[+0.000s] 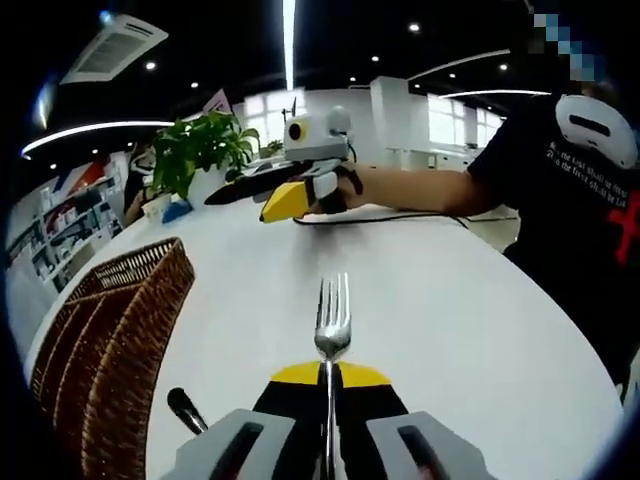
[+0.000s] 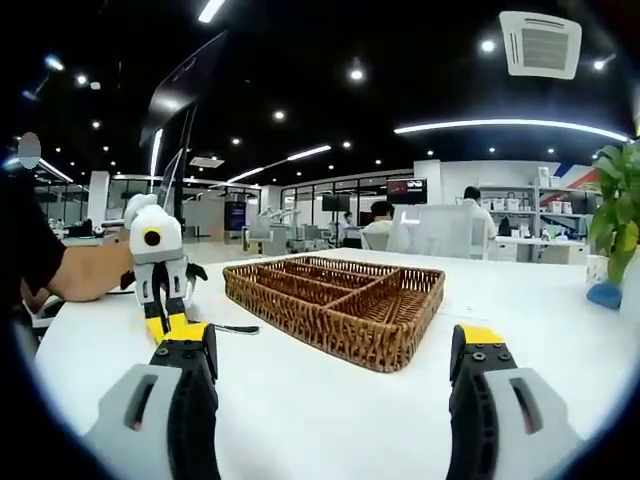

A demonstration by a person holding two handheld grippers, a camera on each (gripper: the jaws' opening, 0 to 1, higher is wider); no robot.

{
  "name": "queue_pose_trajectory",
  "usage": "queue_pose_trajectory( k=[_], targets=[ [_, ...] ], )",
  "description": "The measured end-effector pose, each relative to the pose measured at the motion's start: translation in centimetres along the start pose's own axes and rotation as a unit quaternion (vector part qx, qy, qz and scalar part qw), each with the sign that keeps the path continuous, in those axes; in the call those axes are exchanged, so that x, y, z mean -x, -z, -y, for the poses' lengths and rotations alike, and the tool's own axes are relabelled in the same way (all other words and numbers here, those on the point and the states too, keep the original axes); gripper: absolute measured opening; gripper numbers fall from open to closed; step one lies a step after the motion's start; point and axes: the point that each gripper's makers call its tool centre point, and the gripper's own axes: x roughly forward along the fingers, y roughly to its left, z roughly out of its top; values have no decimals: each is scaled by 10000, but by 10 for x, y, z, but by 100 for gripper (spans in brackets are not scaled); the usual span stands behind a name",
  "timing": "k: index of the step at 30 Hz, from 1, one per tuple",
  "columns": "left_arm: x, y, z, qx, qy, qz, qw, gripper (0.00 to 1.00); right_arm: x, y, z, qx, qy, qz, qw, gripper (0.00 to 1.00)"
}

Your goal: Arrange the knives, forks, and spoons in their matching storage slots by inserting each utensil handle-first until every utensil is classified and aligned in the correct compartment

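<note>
Steel fork (image 1: pixel 332 325) sits clamped in the left claw (image 1: pixel 331 385), jaws closed together on its handle, tines pointing forward and away over the white bench (image 1: pixel 450 310). Fork is held above the bench surface; whether it touches cannot be told. Black-handled utensil (image 1: pixel 185 408) lies on the bench just beside the left claw, between it and the wicker tray (image 1: pixel 120 330), which stands along the bench edge on that side. Right gripper view: right claw (image 2: pixel 335 360) jaws wide apart, holding nothing, hanging over bare bench short of the wicker tray (image 2: pixel 340 305). Tray compartments run lengthwise; no utensil can be made out in them from this angle. Left claw (image 2: pixel 170 325) appears across the bench in this view, yellow tips downward near the bench surface, with a dark utensil (image 2: pixel 232 328) lying just beside it. Right claw (image 1: pixel 285 200) seen from the left gripper view hangs over the far bench edge, held by a person's hand. Potted plant (image 1: pixel 200 150) stands at the far edge.
</note>
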Motion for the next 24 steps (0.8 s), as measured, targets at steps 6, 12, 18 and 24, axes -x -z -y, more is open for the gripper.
queue_pose_trajectory(
  k=[6,12,18,24],
  targets=[
    [1,1,-3,100,85,49,9999,3,0,-1,0,1,-3,14,10000,100],
    [-1,-1,-10,-213,-17,134,9997,2,-1,1,-2,30,-19,-17,10000,100],
    [7,-21,-26,-165,-381,538,9977,1,0,-1,1,17,22,24,10000,100],
    [11,-43,-31,-214,-535,930,9940,1,2,-3,3,16,56,55,10000,99]
  ],
)
